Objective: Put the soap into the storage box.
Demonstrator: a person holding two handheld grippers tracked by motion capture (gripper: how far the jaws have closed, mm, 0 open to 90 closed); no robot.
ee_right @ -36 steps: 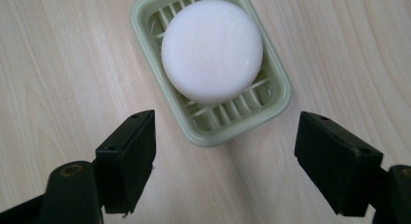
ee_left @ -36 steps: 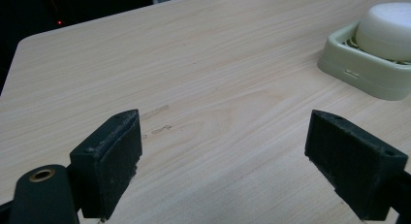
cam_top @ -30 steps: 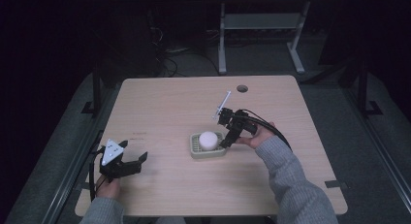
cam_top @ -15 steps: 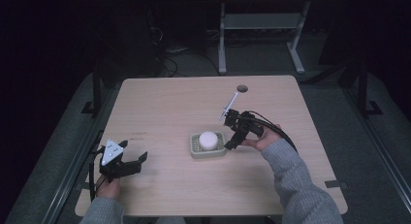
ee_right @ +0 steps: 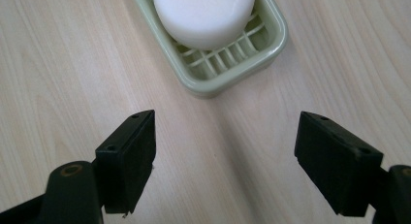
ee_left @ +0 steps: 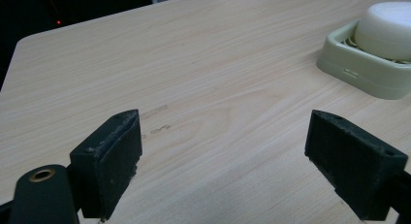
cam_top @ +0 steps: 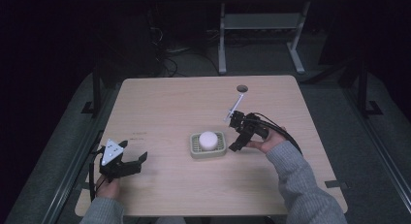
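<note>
A round white soap bar [cam_top: 208, 140] lies in a pale green slatted dish [cam_top: 194, 150] near the table's middle. My right gripper [cam_top: 236, 133] hovers just right of the dish, open and empty, its jaws pointing at the dish. In the right gripper view the soap bar [ee_right: 203, 13] and dish [ee_right: 232, 69] sit just beyond the spread jaws. My left gripper [cam_top: 127, 162] rests open near the front left of the table, far from the dish. In the left gripper view the dish [ee_left: 373, 76] and soap bar [ee_left: 387, 30] appear at the upper right.
The light wooden table [cam_top: 165, 107] has a round cable hole [cam_top: 242, 88] near its back edge. A white stick-like piece [cam_top: 233, 108] rises from the right gripper. A metal stand's legs [cam_top: 222, 44] are on the dark floor behind the table.
My right gripper has drawn back to the right, away from the soap dish. The left gripper has stayed put.
</note>
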